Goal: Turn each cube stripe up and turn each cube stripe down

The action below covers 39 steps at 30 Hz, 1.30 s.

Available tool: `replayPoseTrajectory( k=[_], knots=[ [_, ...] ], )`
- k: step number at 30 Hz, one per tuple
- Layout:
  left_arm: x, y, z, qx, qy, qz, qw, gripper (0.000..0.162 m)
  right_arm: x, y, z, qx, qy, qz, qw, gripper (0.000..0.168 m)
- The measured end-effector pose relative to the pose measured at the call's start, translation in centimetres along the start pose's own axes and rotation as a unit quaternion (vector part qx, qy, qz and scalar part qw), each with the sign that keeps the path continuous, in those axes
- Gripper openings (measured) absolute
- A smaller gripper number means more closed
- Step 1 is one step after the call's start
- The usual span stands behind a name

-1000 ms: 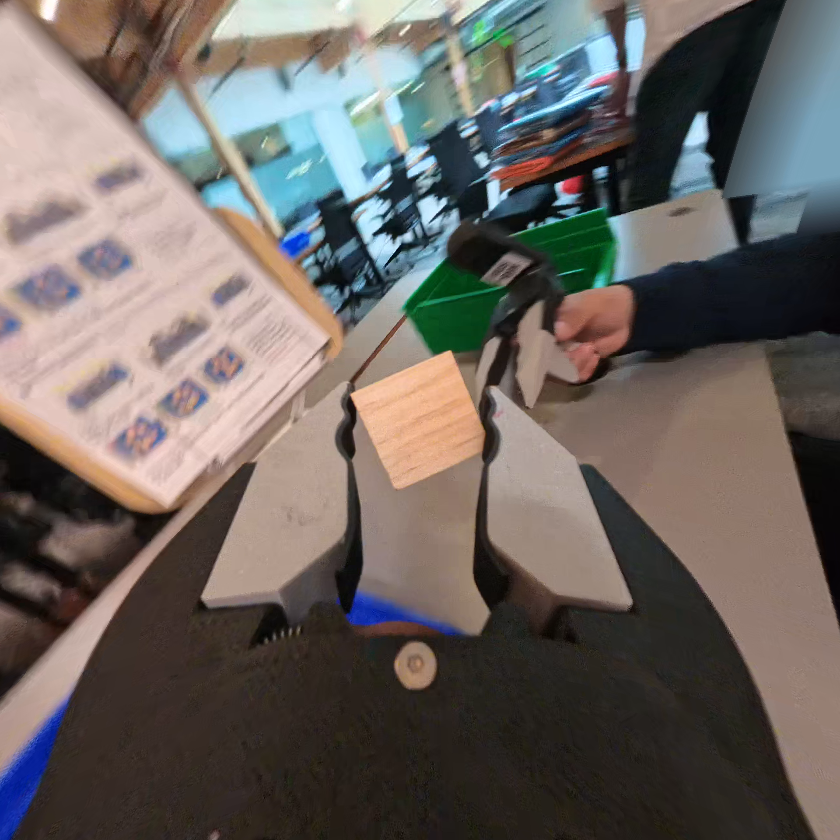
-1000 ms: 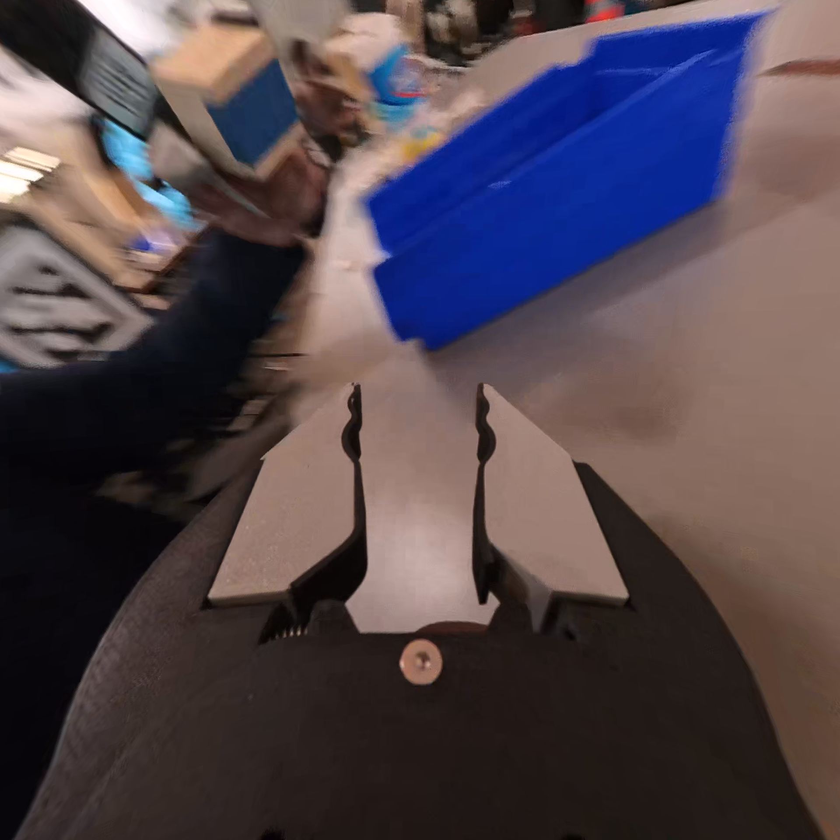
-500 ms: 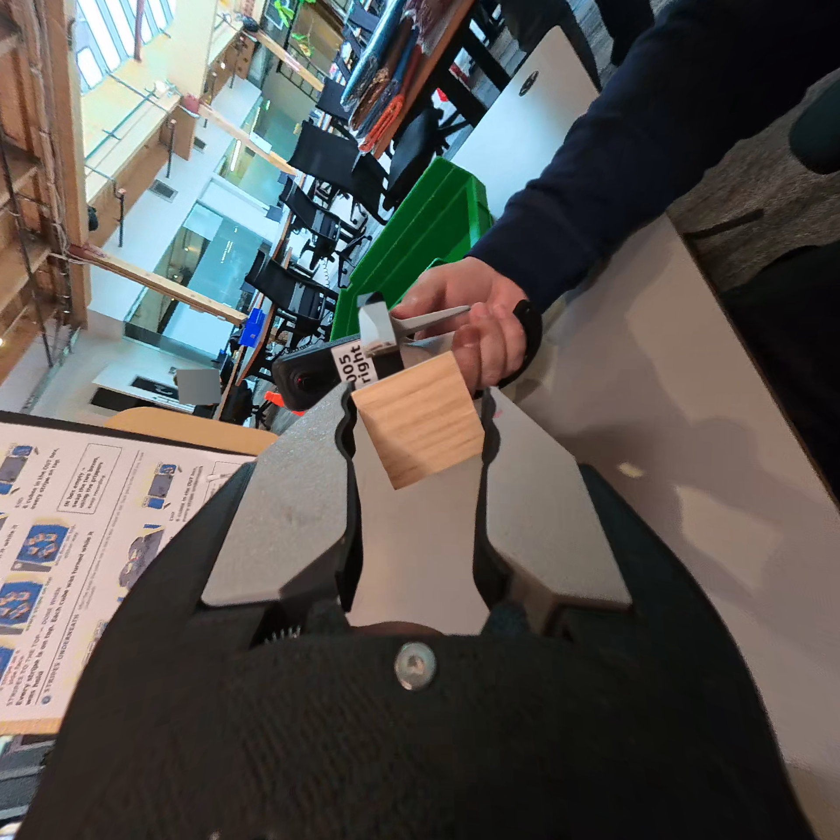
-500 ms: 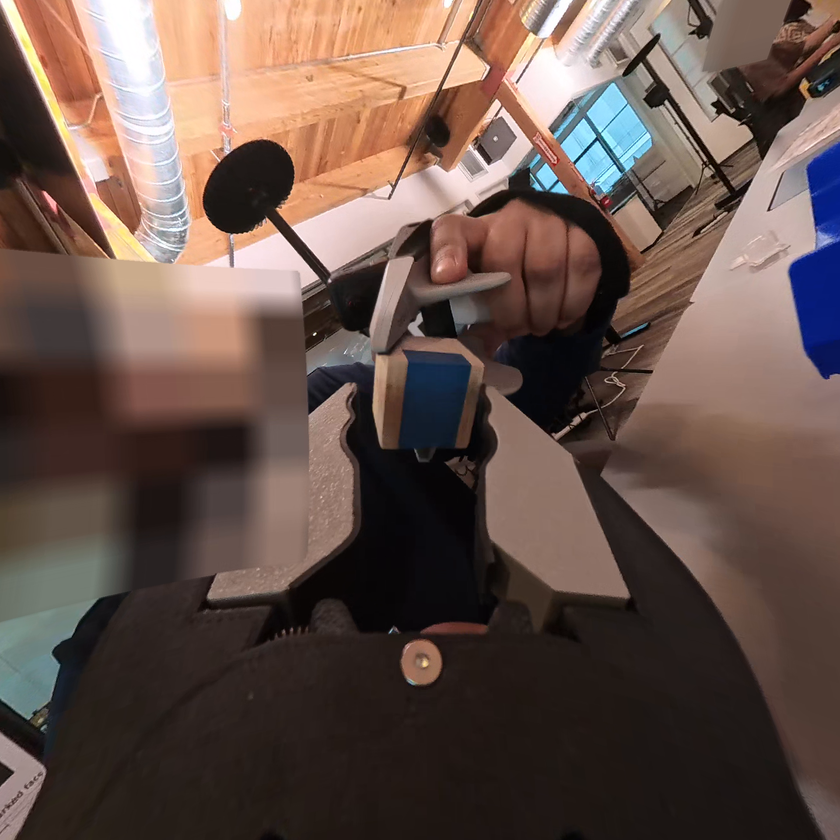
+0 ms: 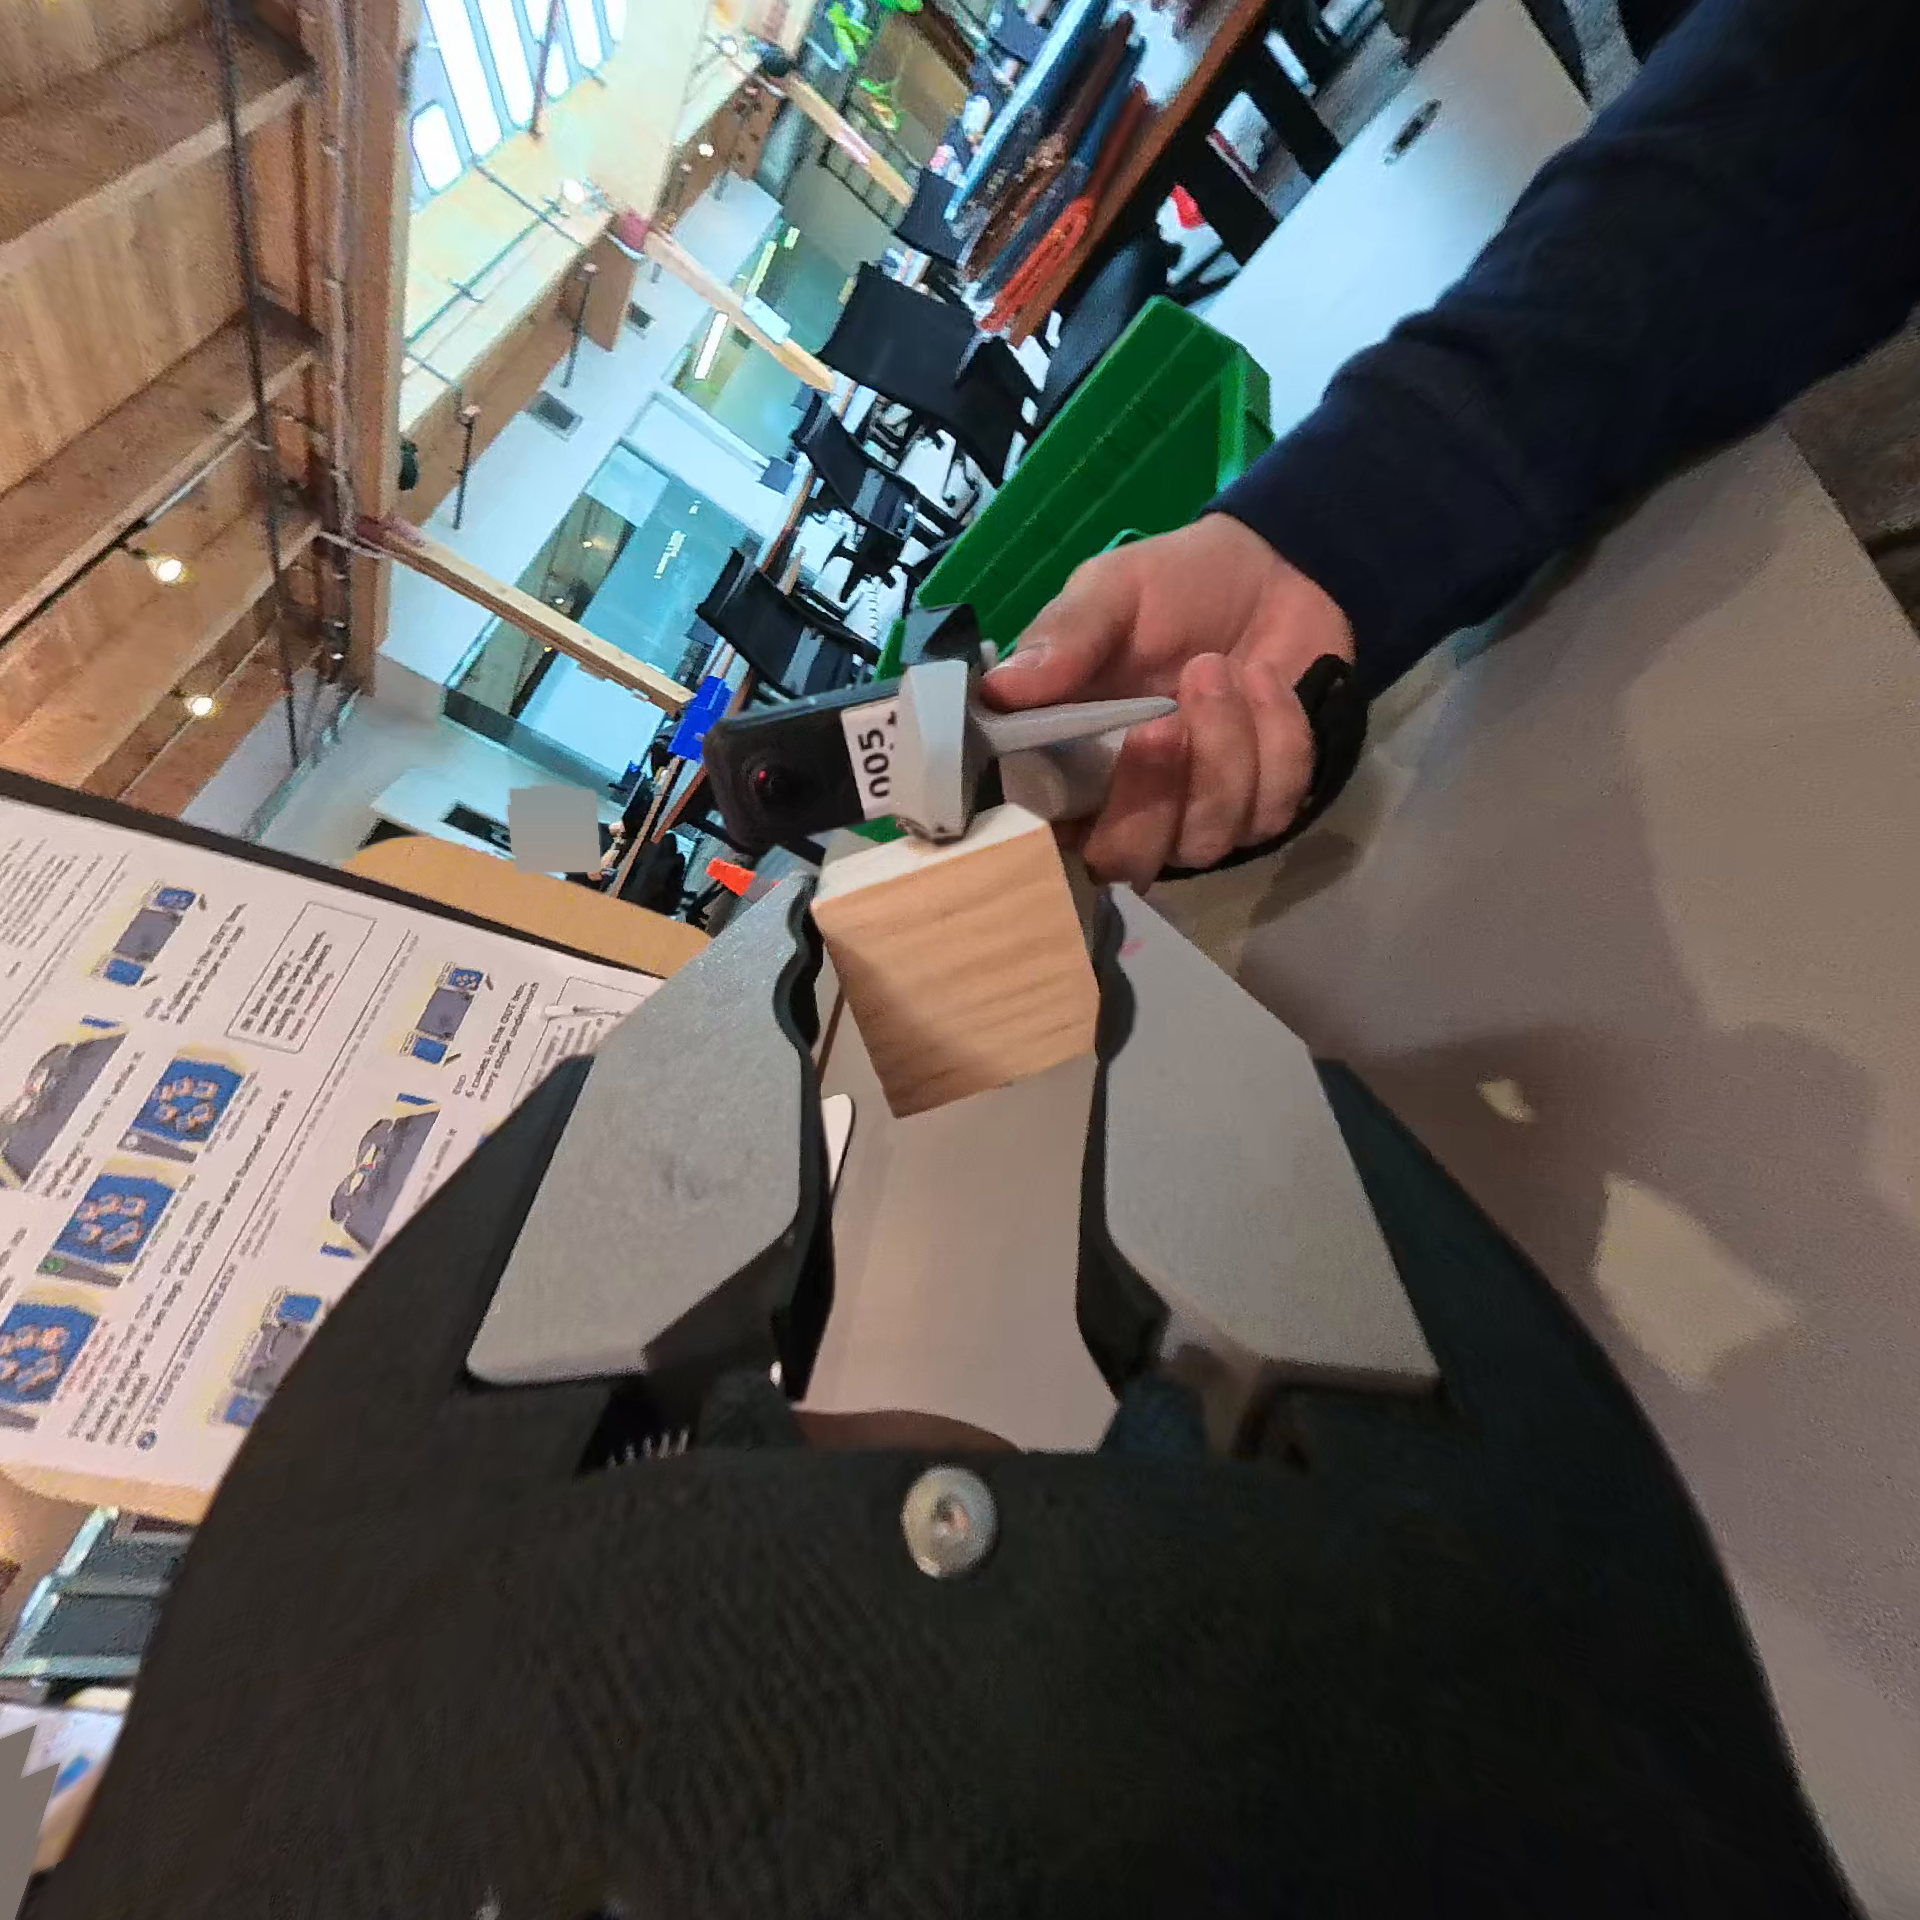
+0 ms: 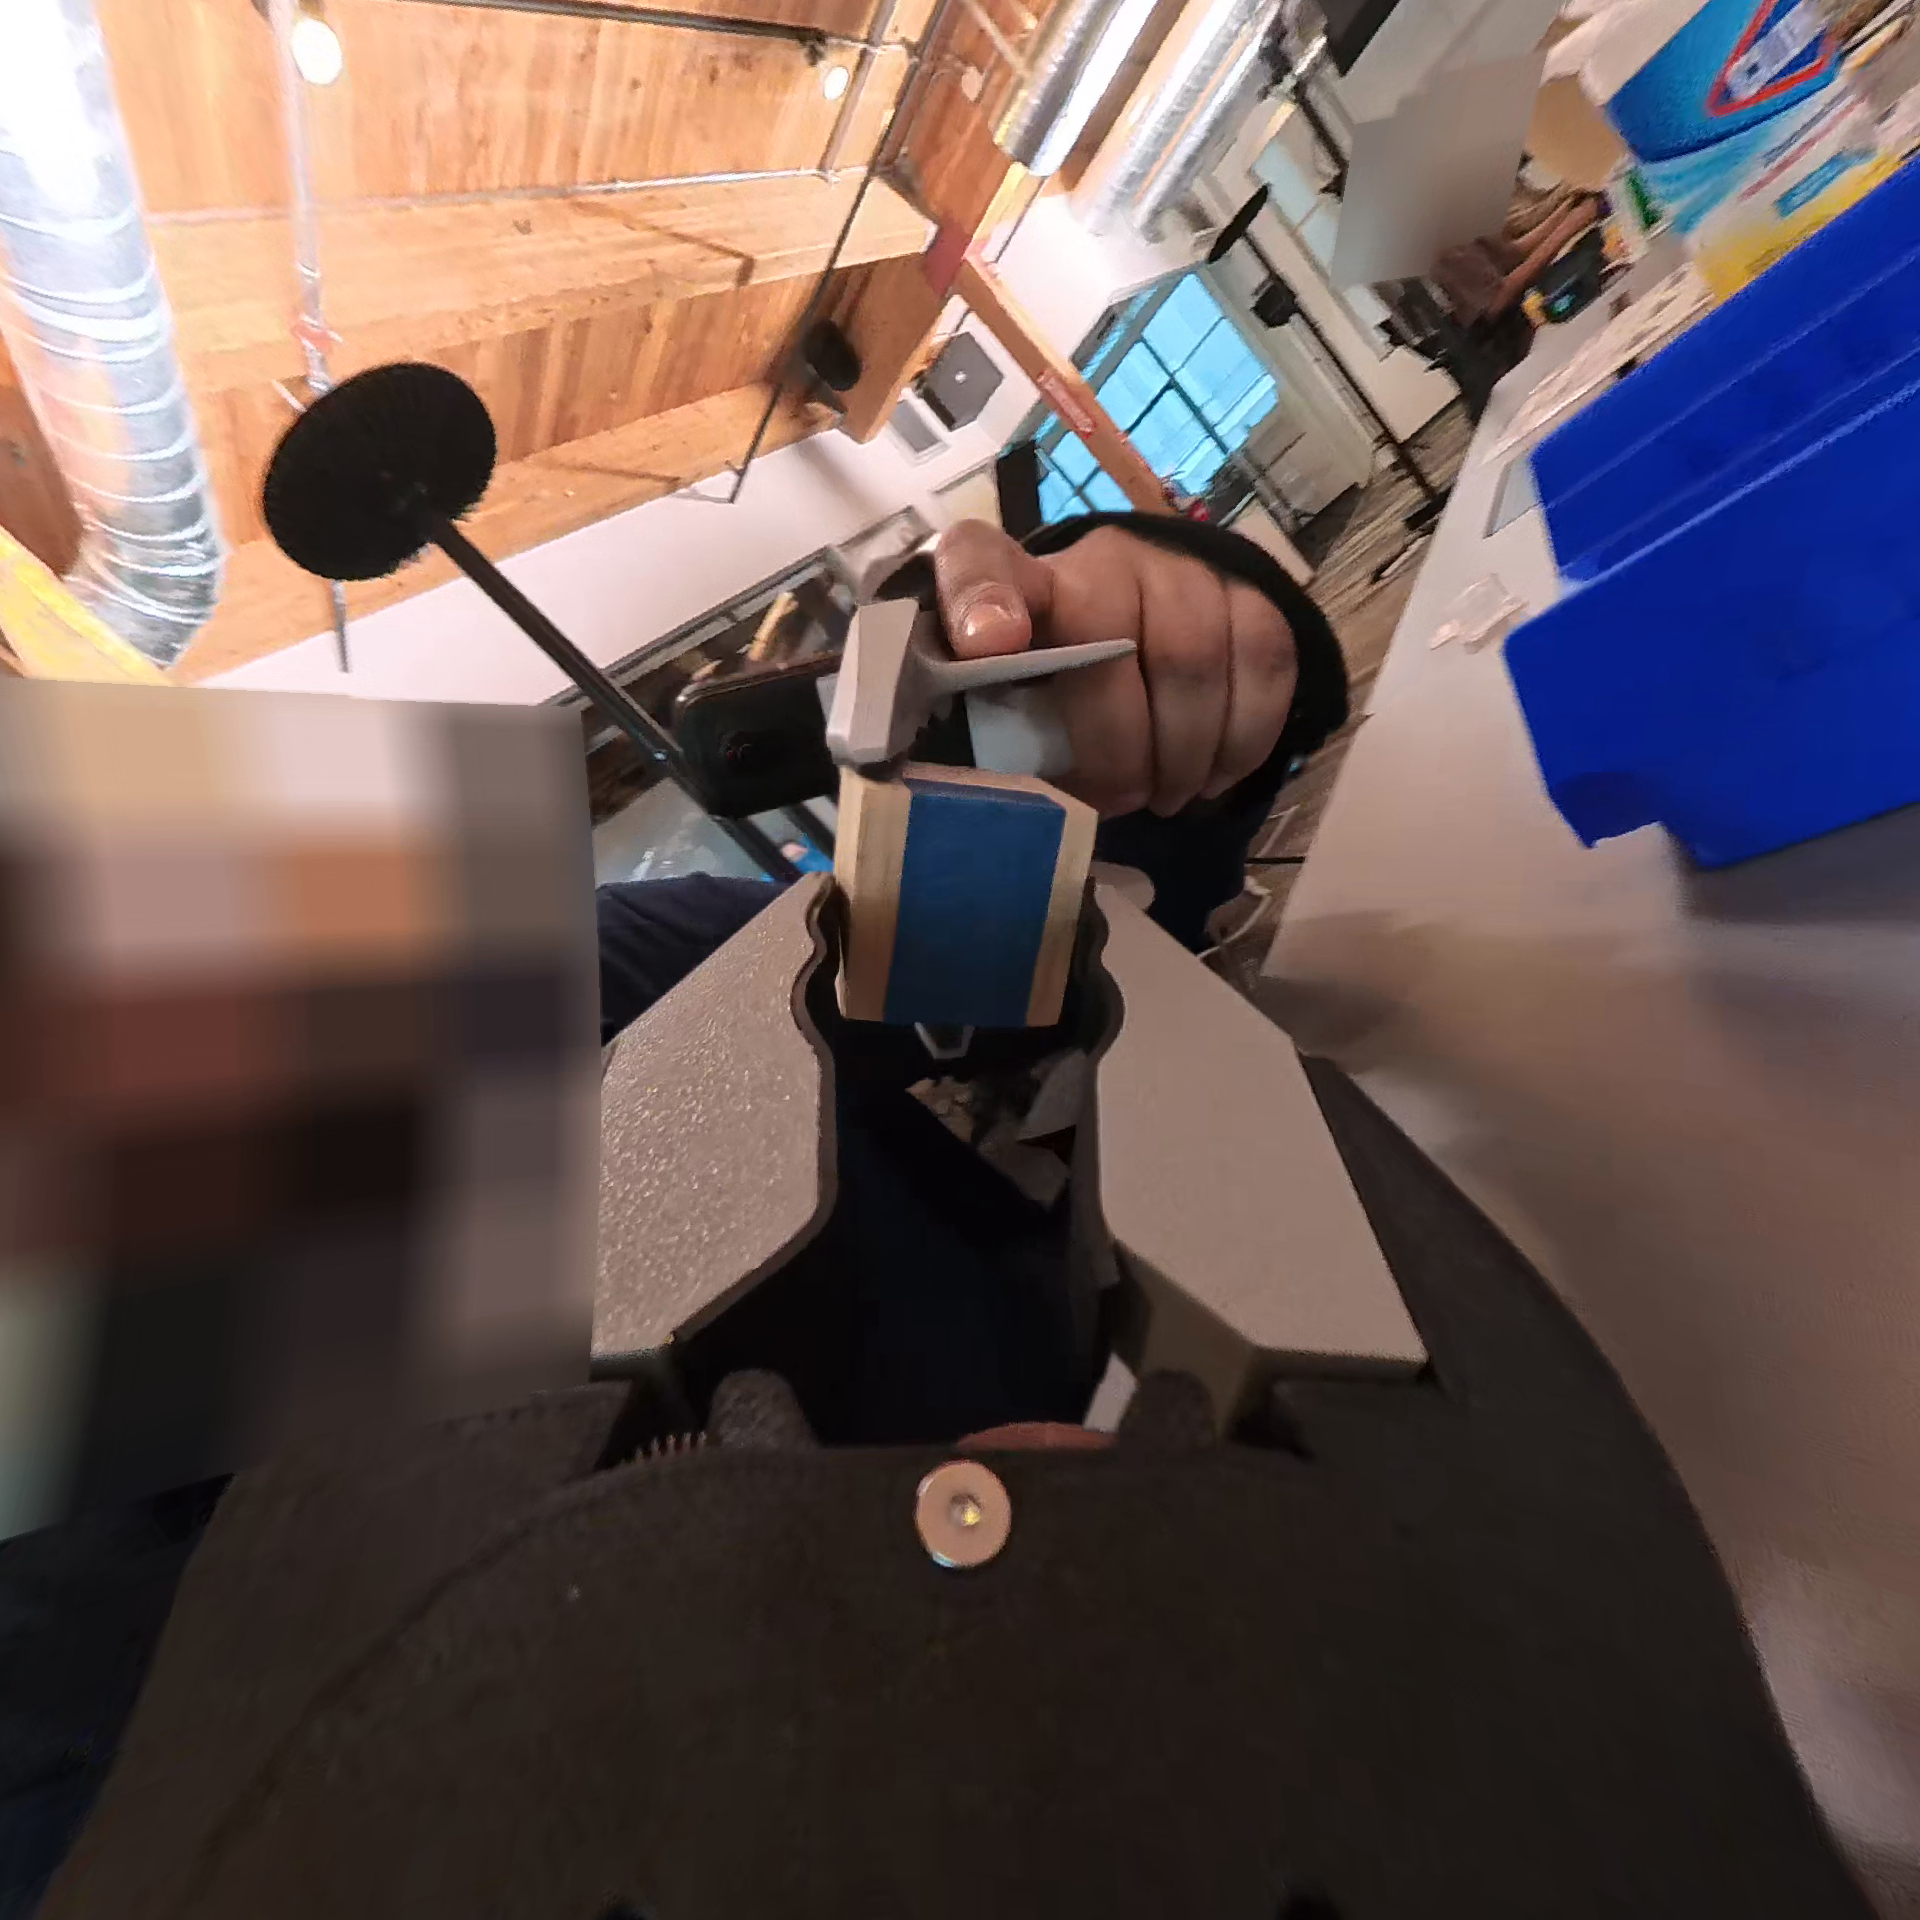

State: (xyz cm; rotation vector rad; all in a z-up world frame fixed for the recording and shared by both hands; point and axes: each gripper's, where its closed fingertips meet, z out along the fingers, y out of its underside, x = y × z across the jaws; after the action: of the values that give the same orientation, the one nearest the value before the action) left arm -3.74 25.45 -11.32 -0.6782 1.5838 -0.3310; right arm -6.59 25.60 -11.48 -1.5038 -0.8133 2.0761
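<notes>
Wooden cube, blue stripe facing the right gripper, held aloft, clamped in left gripper jaws. Right jaws, half a second ago short of it, now bracket it; contact unclear. Handover regrasp looks imminent.

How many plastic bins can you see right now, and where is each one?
2. A green bin stands far back on the table in the left wrist view. A blue bin sits at the right edge of the right wrist view. Others may lie outside both views.
</notes>
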Motion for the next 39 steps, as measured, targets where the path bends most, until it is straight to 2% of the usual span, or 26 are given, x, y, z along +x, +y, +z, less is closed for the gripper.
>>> replayPoseTrajectory(
  k=[1, 6, 7, 9, 11, 12, 14, 16, 18, 21, 22, 23, 26, 27, 30, 33, 35, 38, 39],
  knots=[
    [-0.1, 0.1, 0.0, 0.003, -0.010, -0.012, 1.000, 0.049, 0.2, -0.1, -0.1, 0.001, 0.014, -0.010, 1.000, 0.043],
    [-0.7, -0.2, -0.6, 0.058, -0.028, -0.113, 0.991, 0.042, 1.4, -1.1, -1.2, 0.005, 0.109, -0.080, 0.991, 0.042],
    [-1.1, -0.4, -1.0, 0.080, -0.038, -0.133, 0.987, 0.035, 1.8, -1.4, -1.6, 0.007, 0.141, -0.101, 0.985, 0.042],
    [-2.2, -0.6, -1.6, 0.116, -0.061, -0.168, 0.977, 0.025, 3.0, -2.5, -2.9, 0.013, 0.231, -0.149, 0.961, 0.042],
    [-3.5, 0.0, -1.7, 0.131, -0.088, -0.204, 0.966, 0.006, 3.6, -3.9, -4.8, 0.017, 0.330, -0.217, 0.919, 0.042],
    [-3.8, 0.5, -1.4, 0.131, -0.099, -0.218, 0.962, 0.000, 3.4, -4.8, -5.8, 0.024, 0.377, -0.259, 0.889, 0.042],
    [-3.8, 1.4, -0.5, 0.127, -0.108, -0.231, 0.959, 0.002, 1.2, -7.2, -8.0, 0.057, 0.449, -0.348, 0.821, 0.042],
    [-2.9, 1.9, 0.6, 0.128, -0.097, -0.231, 0.960, 0.003, -2.9, -9.5, -10.3, 0.115, 0.489, -0.422, 0.755, 0.042],
    [-1.9, 2.3, 1.4, 0.130, -0.078, -0.239, 0.959, 0.003, -7.6, -11.5, -14.2, 0.194, 0.532, -0.470, 0.677, 0.042],
    [-0.3, 2.8, 2.5, 0.117, -0.059, -0.241, 0.962, 0.003, -12.1, -12.5, -23.7, 0.246, 0.671, -0.472, 0.516, 0.042],
    [0.0, 3.2, 2.9, 0.104, -0.059, -0.233, 0.965, 0.004, -12.4, -12.3, -27.3, 0.240, 0.722, -0.443, 0.474, 0.042],
    [0.3, 3.6, 3.2, 0.091, -0.059, -0.229, 0.967, 0.003, -12.0, -11.9, -30.6, 0.230, 0.761, -0.405, 0.451, 0.042],
    [1.1, 4.9, 4.0, 0.053, -0.052, -0.231, 0.970, 0.004, -7.6, -9.6, -38.2, 0.186, 0.827, -0.259, 0.464, 0.042],
    [1.1, 5.1, 4.1, 0.047, -0.054, -0.231, 0.970, 0.004, -5.9, -8.5, -40.3, 0.154, 0.848, -0.213, 0.460, 0.042],
    [1.4, 5.5, 4.4, 0.036, -0.051, -0.236, 0.970, 0.005, -1.1, -4.7, -44.8, 0.052, 0.885, -0.090, 0.454, 0.042],
    [1.9, 5.9, 4.7, 0.019, -0.046, -0.235, 0.971, 0.005, 1.8, -2.2, -47.1, 0.016, 0.890, -0.015, 0.456, 0.043],
    [2.1, 6.1, 4.8, 0.014, -0.044, -0.234, 0.971, 0.005, 2.7, -1.8, -47.8, 0.014, 0.890, 0.000, 0.457, 0.043],
    [2.5, 6.3, 5.0, 0.007, -0.037, -0.237, 0.971, 0.005, 3.9, -1.4, -47.5, 0.017, 0.877, 0.016, 0.480, 0.044],
    [2.6, 6.4, 5.0, 0.004, -0.036, -0.237, 0.971, 0.005, 4.2, -1.3, -47.5, 0.021, 0.875, 0.021, 0.484, 0.050]
  ],
)
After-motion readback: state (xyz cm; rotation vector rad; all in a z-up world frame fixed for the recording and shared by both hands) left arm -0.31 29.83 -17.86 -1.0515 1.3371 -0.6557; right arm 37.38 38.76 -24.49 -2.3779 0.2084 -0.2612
